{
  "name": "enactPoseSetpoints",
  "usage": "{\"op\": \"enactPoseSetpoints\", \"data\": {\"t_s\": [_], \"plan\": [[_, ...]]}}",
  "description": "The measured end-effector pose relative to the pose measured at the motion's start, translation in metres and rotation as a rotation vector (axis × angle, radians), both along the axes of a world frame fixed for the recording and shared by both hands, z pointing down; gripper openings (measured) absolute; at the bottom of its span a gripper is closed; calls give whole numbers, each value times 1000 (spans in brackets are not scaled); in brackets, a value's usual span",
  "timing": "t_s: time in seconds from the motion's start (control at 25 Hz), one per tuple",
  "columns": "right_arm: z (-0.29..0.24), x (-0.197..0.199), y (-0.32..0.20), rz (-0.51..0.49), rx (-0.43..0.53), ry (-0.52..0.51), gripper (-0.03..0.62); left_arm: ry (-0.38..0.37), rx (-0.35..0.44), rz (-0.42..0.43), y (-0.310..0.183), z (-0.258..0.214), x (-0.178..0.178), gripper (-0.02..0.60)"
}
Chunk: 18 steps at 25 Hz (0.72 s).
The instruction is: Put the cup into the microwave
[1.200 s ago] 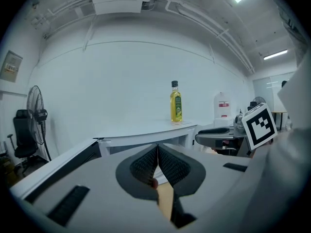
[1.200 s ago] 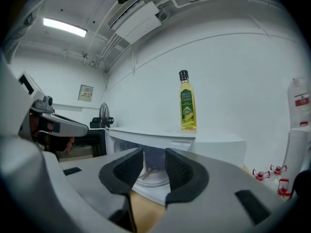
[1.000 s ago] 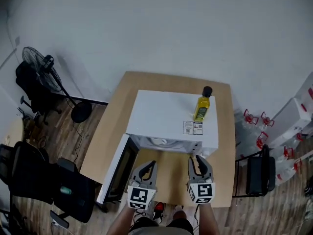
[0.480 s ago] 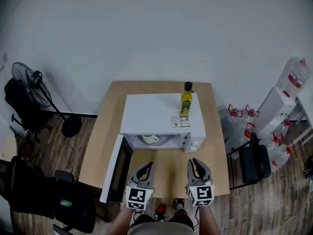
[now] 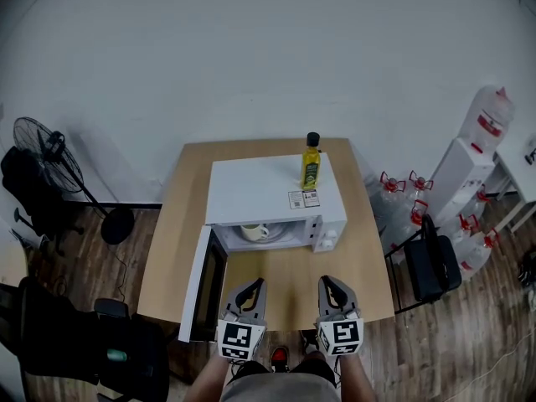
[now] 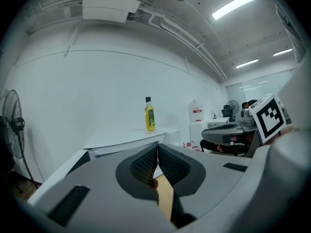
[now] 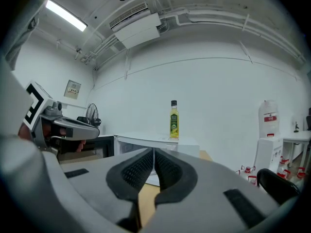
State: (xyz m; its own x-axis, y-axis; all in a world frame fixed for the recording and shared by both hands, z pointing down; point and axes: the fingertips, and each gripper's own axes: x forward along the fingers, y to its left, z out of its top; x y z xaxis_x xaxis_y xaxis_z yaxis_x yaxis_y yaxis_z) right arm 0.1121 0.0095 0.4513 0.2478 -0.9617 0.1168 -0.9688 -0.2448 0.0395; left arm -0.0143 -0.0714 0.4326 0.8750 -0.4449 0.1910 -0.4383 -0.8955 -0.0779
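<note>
A pale cup (image 5: 252, 232) stands inside the white microwave (image 5: 268, 193), left of the cavity's middle. The microwave door (image 5: 203, 285) hangs open to the left. My left gripper (image 5: 249, 290) is over the table's front part, shut, with nothing between its pads (image 6: 158, 147). Beside it my right gripper (image 5: 328, 287) is level with it; its jaws are closing, their tips meet (image 7: 153, 151) and nothing is between them. Both grippers point at the microwave's front and stand well short of it.
A yellow oil bottle (image 5: 311, 162) stands on the microwave's top at the right. The wooden table (image 5: 289, 279) has bare board before the microwave. A fan (image 5: 42, 145) stands at the left, water bottles (image 5: 402, 195) and a black chair (image 5: 425, 266) at the right.
Both grippers have drawn back from the microwave toward the table's front edge. The right gripper's jaws have come together. The cup has stayed inside the microwave.
</note>
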Motion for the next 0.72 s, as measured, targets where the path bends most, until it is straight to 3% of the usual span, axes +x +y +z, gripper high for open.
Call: {"op": "enactPoseSetpoints", "data": {"t_s": [0.72], "plan": [[-2,-13,-1,-2,1,19,18,19,1,8,-2,-4,-7,25]]}}
